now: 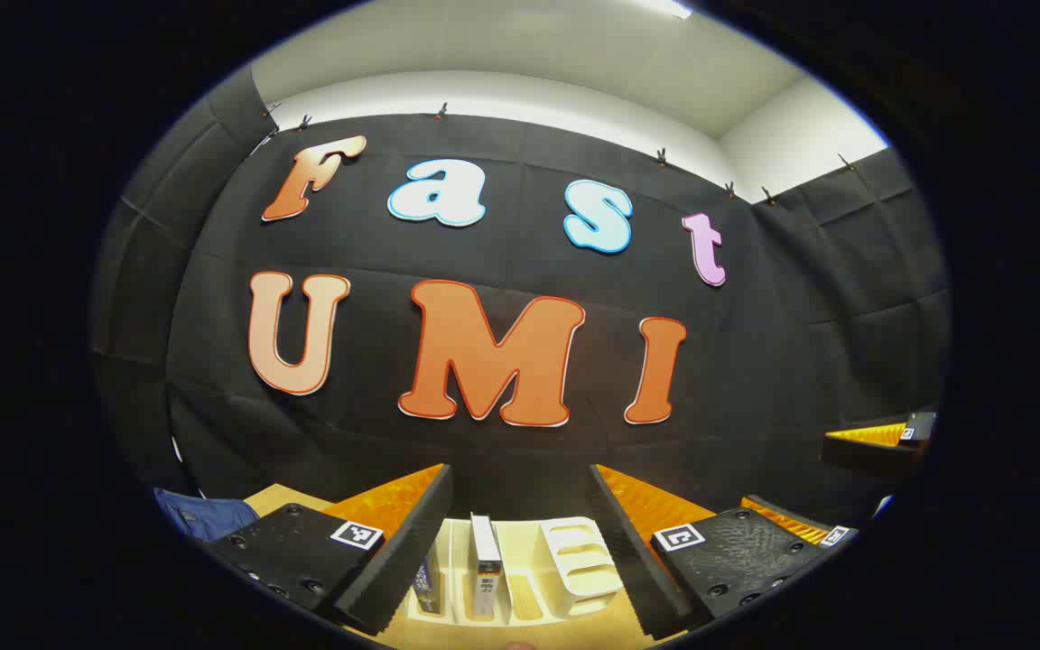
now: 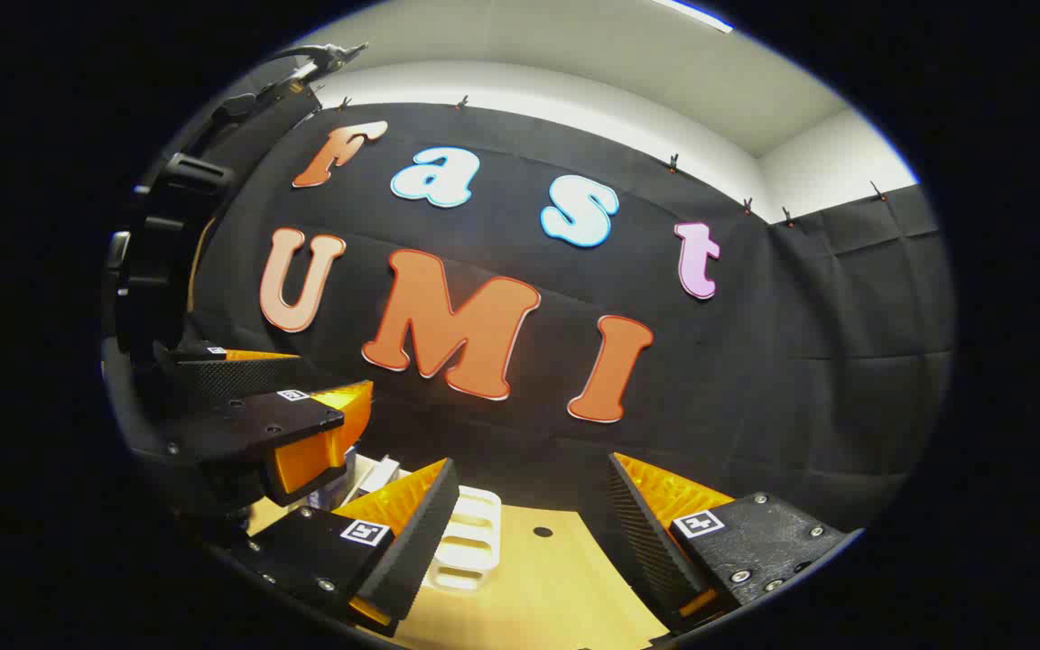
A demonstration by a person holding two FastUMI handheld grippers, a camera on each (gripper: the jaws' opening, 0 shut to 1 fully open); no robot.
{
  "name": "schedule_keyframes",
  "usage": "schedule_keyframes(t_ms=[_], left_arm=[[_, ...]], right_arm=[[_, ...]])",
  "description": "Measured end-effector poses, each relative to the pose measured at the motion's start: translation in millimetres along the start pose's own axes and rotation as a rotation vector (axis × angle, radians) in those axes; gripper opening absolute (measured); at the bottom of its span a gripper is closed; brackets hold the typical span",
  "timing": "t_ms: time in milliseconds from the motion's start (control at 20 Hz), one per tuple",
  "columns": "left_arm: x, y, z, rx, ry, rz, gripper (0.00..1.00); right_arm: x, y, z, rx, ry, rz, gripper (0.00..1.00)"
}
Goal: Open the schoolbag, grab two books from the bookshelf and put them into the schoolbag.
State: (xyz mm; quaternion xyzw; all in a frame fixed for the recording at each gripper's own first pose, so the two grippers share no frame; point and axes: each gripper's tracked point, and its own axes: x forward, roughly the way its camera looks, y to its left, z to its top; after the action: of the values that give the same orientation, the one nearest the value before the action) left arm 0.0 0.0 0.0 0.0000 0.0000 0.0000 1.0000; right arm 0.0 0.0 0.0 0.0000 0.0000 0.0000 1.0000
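Both tools are raised and aimed level at the booth wall, so the worktop (image 1: 290,495) sits low in each view. In the left gripper view, the left tool (image 1: 520,542) has its fingers spread wide with nothing between them, and low in the centre of the frame, framed in that gap, stands the white bookshelf (image 1: 565,564). Two books (image 1: 485,564) stand upright in its slots, spines toward the camera, which leaves them easy to pinch from above or the front. A patch of blue fabric (image 1: 190,513) at the lower left is probably the schoolbag; I cannot tell whether it is open. In the right gripper view, the right tool (image 2: 533,542) is likewise spread and empty above bare worktop, the bookshelf's end (image 2: 466,537) just beyond its left finger. By my reading, the books are not yet taken.
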Motion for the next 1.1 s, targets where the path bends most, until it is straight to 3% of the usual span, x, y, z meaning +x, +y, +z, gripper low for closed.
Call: schedule_keyframes(t_ms=[300,600,800,1100], left_arm=[[-17.3,41.0,1.9,0.043,0.022,0.067,0.93],[-25.2,71.4,-14.3,0.085,0.045,0.133,0.93],[-20.2,70.2,-7.0,0.089,0.025,0.143,0.92],[-22.4,60.2,9.0,0.122,-0.054,0.163,0.92]], right_arm=[[9.7,29.1,1.5,0.126,0.051,0.046,0.98],[32.7,18.8,-10.7,0.167,0.053,0.041,0.98],[42.8,12.0,-2.5,0.173,-0.006,0.064,0.98],[60.0,1.8,-10.8,0.175,0.003,0.145,0.98]])
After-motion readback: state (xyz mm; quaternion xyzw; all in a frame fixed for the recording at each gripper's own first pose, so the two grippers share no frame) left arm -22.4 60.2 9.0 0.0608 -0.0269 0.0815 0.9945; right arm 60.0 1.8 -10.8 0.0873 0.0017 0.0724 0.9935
